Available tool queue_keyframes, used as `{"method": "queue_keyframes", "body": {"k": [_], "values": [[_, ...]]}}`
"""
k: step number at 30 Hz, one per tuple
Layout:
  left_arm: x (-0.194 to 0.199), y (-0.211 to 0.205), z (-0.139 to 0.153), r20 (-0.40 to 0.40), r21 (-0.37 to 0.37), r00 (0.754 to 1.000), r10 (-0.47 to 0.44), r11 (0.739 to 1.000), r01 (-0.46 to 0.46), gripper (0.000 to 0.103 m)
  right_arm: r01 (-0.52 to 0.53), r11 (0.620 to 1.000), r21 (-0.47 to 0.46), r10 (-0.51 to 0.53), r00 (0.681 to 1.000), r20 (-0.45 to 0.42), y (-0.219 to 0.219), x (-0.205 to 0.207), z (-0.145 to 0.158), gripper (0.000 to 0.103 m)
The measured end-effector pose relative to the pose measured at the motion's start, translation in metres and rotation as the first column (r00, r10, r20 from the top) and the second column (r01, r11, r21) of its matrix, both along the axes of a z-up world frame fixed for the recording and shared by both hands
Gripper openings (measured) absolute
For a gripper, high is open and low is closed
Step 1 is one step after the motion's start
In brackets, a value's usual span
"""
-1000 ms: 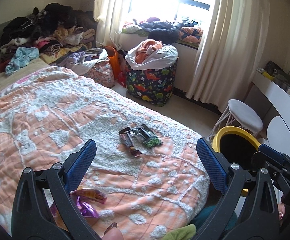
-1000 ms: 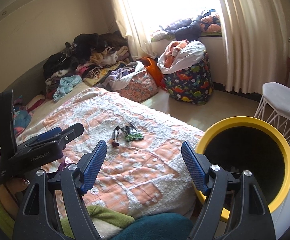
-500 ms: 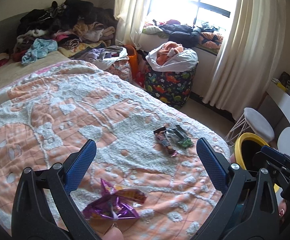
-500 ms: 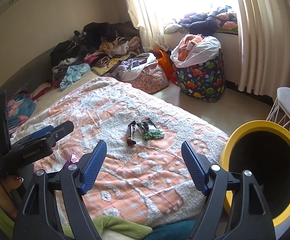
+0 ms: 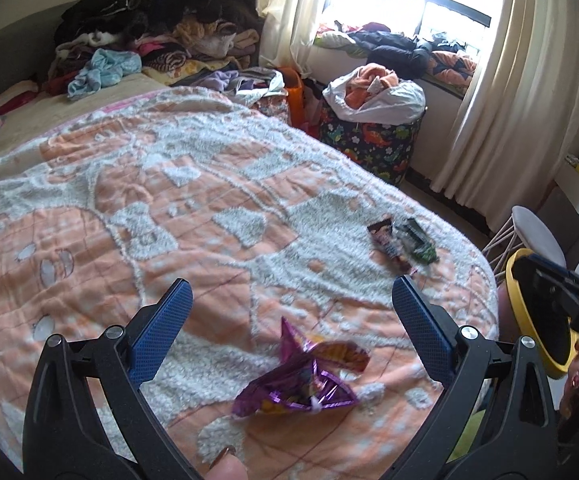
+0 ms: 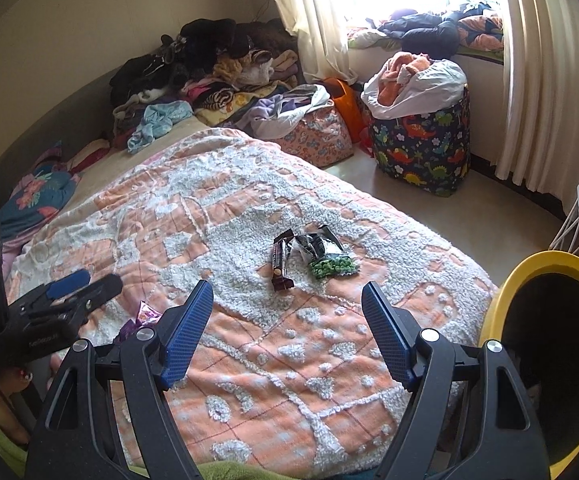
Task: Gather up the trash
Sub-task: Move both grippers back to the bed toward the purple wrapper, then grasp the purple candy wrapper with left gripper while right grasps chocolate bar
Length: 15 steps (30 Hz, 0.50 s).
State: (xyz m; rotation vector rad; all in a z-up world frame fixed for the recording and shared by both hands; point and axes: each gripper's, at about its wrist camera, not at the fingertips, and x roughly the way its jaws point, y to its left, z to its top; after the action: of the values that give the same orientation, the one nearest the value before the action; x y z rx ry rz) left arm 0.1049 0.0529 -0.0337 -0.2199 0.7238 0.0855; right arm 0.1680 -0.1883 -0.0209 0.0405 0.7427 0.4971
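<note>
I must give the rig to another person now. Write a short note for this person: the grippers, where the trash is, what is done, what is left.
Left gripper: open, holds nothing, aimed at the purple wrapper lying on the blanket just in front of it.
Right gripper: open, holds nothing, pointing at the brown bar wrapper and the green snack packet, which lie side by side further out on the blanket.
Yellow bin: on the floor beside the bed, on the right side.
Done: no piece is in a gripper; the bin's inside is too dark to judge.
Left: pick up all three pieces and drop them in the bin.
</note>
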Motion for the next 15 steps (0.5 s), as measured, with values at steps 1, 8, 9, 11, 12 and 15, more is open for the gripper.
{"method": "queue_keyframes", "body": {"k": [1,8,9,11,12,15], "values": [[-0.002,0.001,-0.004,-0.014,-0.004,1.0,-0.002,1.0,0.002,0.092,-0.003,1.0,-0.001,0.003,1.0,-0.008,0.002,0.004,-0.002,0.072],[-0.013,0.006,-0.033,-0.108,-0.07,0.994,-0.014,0.997,0.007,0.092,-0.032,0.999,-0.013,0.031,0.998,-0.06,0.014,0.025,-0.018,0.063],[-0.013,0.007,-0.036,-0.118,-0.083,0.993,-0.015,0.997,0.005,0.092,-0.036,0.999,-0.019,0.035,0.997,-0.066,0.017,0.027,-0.02,0.062],[-0.012,0.009,-0.042,-0.137,-0.108,0.99,-0.016,0.994,0.001,0.092,-0.048,0.999,-0.025,0.045,0.996,-0.083,0.022,0.033,-0.025,0.06],[-0.012,0.01,-0.044,-0.145,-0.116,0.989,-0.014,0.993,-0.003,0.092,-0.054,0.998,-0.028,0.051,0.994,-0.093,0.025,0.036,-0.029,0.059],[-0.012,0.011,-0.048,-0.159,-0.136,0.987,-0.016,0.991,-0.006,0.087,-0.069,0.997,-0.033,0.065,0.992,-0.112,0.034,0.044,-0.036,0.057]]}}
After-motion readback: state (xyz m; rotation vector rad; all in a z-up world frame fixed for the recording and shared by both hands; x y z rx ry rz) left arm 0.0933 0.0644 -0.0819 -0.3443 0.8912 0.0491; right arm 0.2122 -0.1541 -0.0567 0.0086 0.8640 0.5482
